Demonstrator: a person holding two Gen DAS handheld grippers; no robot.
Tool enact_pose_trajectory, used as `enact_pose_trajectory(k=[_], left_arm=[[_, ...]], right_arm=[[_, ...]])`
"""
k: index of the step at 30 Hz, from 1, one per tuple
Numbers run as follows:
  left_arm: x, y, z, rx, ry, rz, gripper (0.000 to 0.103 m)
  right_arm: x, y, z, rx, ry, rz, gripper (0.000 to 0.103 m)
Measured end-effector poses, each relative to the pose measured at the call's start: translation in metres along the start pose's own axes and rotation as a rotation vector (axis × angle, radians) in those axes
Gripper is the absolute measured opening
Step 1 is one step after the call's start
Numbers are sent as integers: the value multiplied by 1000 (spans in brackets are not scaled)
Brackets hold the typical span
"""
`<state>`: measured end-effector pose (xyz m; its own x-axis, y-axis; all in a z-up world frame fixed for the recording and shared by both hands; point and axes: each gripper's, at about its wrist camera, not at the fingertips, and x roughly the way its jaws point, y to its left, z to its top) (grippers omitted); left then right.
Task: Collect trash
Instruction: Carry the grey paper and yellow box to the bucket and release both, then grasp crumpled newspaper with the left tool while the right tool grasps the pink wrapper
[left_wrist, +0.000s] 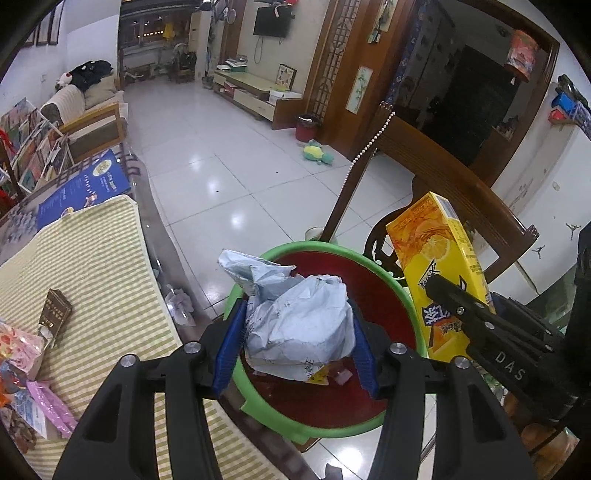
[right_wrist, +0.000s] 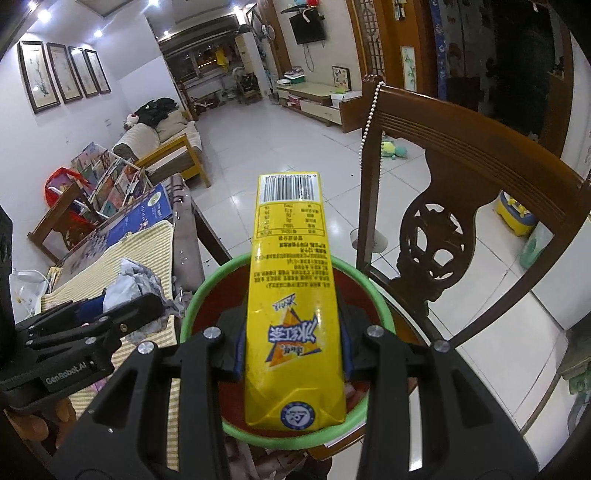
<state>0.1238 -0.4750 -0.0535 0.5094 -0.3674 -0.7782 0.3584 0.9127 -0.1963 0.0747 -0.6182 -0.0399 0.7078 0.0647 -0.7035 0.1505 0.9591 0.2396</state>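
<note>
Currently left gripper (left_wrist: 297, 336) positioned over green-rimmed bin (left_wrist: 388, 275), crumpled grey-white paper wad (left_wrist: 299, 314) seen between blue pads; jaws partly apart, contact with pads not clearly made out. Right gripper (right_wrist: 293, 349) clamped on yellow drink carton (right_wrist: 291, 295), carton held above same bin. More wrappers (left_wrist: 22, 365) left on striped mat on counter (left_wrist: 92, 266). Bin bottom mostly hidden by paper and carton.

"DAS" shows on the right hand-held gripper (left_wrist: 458, 295); "GenRobot.AI" on the left hand-held gripper (right_wrist: 122, 306).
</note>
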Motion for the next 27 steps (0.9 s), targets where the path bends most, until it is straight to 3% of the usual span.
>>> enact_pose_trajectory(k=[2,8,11,15,20,23,27], left_arm=[[1,5,0,-16,-3,-2,66],[-7,16,0,-28,-27,23,69],[-20,27,-7,-24,-43,60,73],[-48,61,-29,-48,-84,172,76],[-85,129,-77,-194,-81,346,78],[-106,174,-119,-311,-49,460,80],[-132,234,-194,-498,51,625,80]], right_arm=[[0,-1,0,6,-5,-15,55],[-5,6,-1,-5,-13,-10,55],[-7,19,-1,-12,-11,28,63],[-7,47,-2,-69,-4,77,68],[6,98,-12,-152,56,186,77],[16,139,-25,-229,110,253,78],[24,190,-46,-333,168,332,84]])
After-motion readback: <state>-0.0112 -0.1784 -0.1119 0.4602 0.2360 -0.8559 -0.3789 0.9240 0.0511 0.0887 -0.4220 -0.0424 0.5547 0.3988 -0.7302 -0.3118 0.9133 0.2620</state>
